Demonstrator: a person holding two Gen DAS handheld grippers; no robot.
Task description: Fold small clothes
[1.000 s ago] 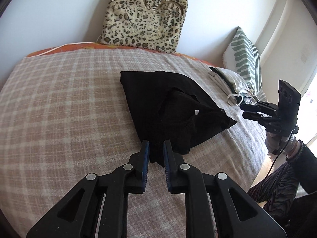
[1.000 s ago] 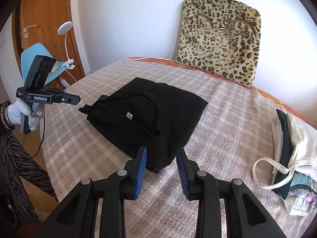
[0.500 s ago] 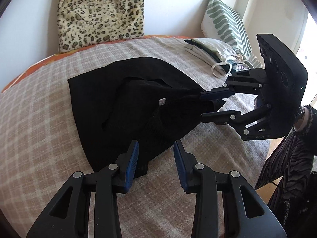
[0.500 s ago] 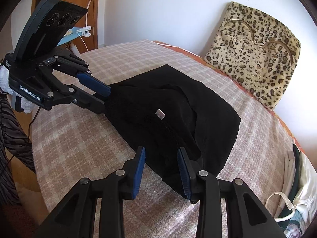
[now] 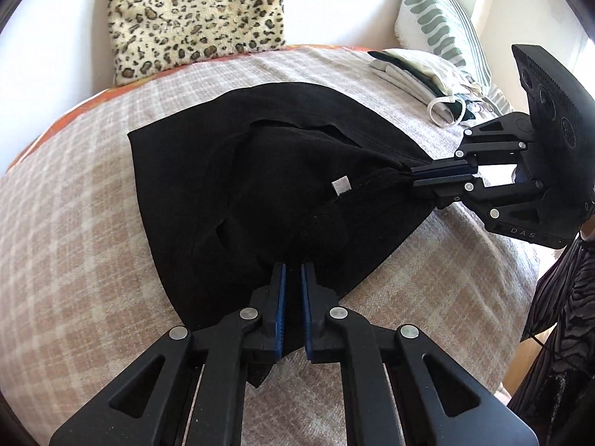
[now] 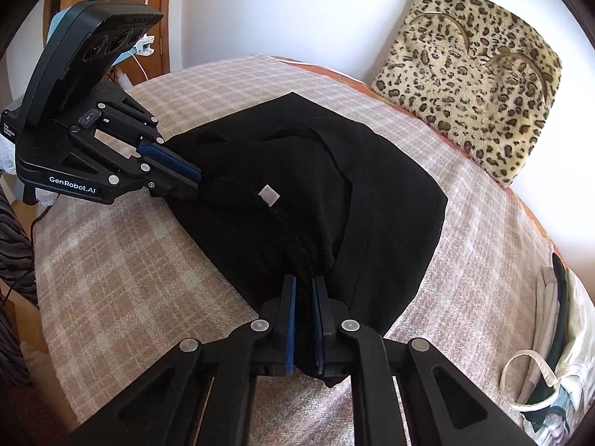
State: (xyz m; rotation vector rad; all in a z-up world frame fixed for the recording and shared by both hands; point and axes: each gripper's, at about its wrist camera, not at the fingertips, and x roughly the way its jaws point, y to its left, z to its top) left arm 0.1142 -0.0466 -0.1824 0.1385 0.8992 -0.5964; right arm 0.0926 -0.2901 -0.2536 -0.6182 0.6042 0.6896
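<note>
A black garment (image 5: pixel 260 186) (image 6: pixel 390 193) lies crumpled on the checked bedspread (image 5: pixel 74 230), a small white label (image 5: pixel 341 186) showing near its middle. My left gripper (image 5: pixel 292 273) has its jaws closing on the garment's near edge, and the blue pads pinch black cloth. In the right wrist view this gripper (image 6: pixel 199 182) bites the garment's left corner. My right gripper (image 6: pixel 303 284) is likewise closing on the other end, with cloth pinched between its pads. From the left wrist view it (image 5: pixel 412 176) grips the right corner.
A leopard-print cushion (image 5: pixel 193 15) (image 6: pixel 472 74) leans on the wall behind the bed. A green-striped pillow (image 5: pixel 438 26) and a pile of light clothes (image 5: pixel 420 74) (image 6: pixel 557 334) sit at the bed's far side. A person's striped clothing (image 5: pixel 557 316) stands beside the bed edge.
Both grippers have come down onto opposite ends of the black garment and gone from open to pinching its cloth. The garment is now drawn taut between them.
</note>
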